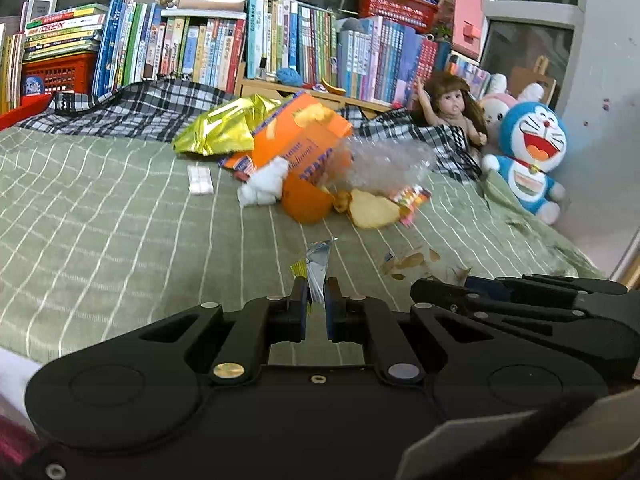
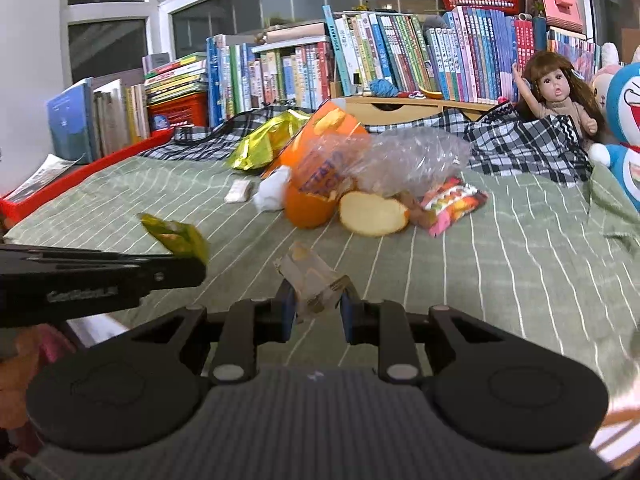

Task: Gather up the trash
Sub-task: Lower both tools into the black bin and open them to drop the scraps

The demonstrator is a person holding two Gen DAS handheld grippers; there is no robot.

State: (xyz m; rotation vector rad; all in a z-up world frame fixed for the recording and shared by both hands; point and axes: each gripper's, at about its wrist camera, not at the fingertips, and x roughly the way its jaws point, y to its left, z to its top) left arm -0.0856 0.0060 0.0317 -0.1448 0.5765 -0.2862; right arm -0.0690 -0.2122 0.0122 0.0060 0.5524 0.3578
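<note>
blue plush (image 2: 626,128) cut by frame edge

Trash pile (image 1: 304,160) lies mid-bed (image 1: 100,216), books (image 1: 200,52) behind, toys (image 1: 528,152) seemingly right.

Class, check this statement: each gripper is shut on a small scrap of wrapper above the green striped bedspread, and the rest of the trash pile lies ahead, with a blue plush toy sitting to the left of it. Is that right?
Not quite. The blue plush toy sits to the right of the trash pile, as the left wrist view shows. The rest holds: the left gripper pinches a silvery wrapper scrap, the right gripper a crumpled brownish scrap, above the green striped bedspread.
</note>
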